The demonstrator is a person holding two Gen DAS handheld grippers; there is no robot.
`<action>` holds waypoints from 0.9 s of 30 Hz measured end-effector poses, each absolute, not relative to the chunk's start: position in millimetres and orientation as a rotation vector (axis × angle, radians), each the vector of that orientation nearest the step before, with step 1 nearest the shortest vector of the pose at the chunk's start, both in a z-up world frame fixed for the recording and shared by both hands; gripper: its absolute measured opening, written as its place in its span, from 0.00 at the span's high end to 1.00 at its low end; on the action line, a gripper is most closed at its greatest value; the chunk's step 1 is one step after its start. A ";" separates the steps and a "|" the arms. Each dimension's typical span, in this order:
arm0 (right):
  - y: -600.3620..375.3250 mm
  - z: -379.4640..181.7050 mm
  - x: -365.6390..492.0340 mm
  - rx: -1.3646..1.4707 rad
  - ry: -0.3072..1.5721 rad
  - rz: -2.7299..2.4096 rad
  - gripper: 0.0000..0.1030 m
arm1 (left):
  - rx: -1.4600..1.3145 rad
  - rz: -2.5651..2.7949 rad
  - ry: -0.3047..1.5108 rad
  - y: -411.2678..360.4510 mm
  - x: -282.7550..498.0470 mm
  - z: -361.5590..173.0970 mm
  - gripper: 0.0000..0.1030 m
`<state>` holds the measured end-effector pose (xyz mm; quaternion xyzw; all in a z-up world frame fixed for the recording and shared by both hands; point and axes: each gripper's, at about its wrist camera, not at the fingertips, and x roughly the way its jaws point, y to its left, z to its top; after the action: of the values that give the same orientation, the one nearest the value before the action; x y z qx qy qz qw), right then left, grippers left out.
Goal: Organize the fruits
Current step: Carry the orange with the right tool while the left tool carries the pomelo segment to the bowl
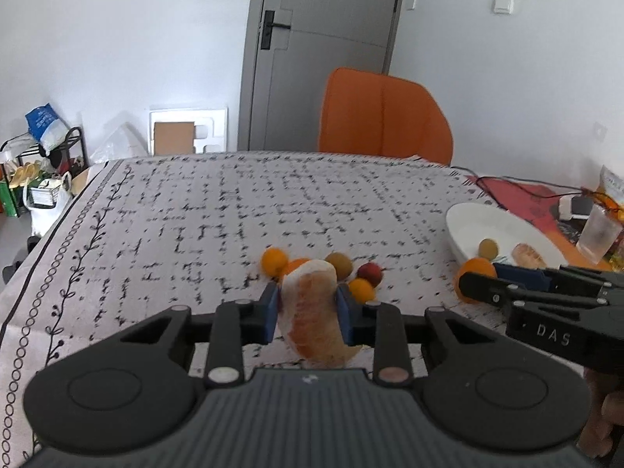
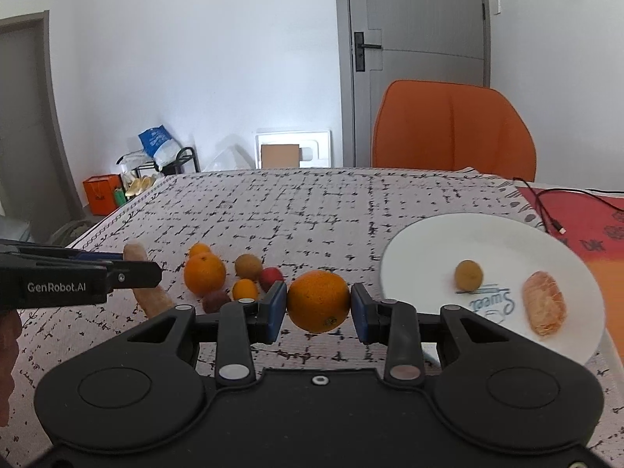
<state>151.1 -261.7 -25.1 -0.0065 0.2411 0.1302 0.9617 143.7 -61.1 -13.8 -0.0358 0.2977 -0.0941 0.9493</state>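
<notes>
My left gripper (image 1: 308, 304) is shut on a peeled pomelo wedge (image 1: 314, 312), held above the tablecloth; it also shows at the left of the right wrist view (image 2: 150, 296). My right gripper (image 2: 319, 304) is shut on a large orange (image 2: 319, 301), seen in the left wrist view too (image 1: 474, 273), just left of the white plate (image 2: 429, 241). The plate holds a brown kiwi (image 2: 468, 274) and another pomelo wedge (image 2: 545, 306). A cluster of fruit lies on the cloth: an orange (image 2: 204, 273), small oranges (image 2: 245, 289), a kiwi (image 2: 248, 266), a red fruit (image 2: 271, 277), a dark plum (image 2: 215, 301).
The table has a patterned white cloth (image 2: 312, 210). An orange chair (image 2: 452, 132) stands behind the table. A red mat with a black cable (image 2: 546, 210) lies at the right. A plastic cup (image 1: 598, 234) and clutter sit beyond the plate.
</notes>
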 end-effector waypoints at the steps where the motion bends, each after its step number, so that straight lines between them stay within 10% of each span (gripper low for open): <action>1: -264.1 -24.3 150.1 -0.012 0.485 0.262 0.67 | -0.065 -0.197 0.593 -64.1 142.6 -11.0 0.72; 27: -349.9 -23.0 135.6 0.065 0.455 0.072 0.67 | 0.000 -0.413 0.504 -157.4 160.4 17.8 0.72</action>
<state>135.6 -349.9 -23.0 0.0324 0.2252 0.0358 0.9731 160.4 -157.4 17.8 -0.0001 0.2477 -0.2028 0.9474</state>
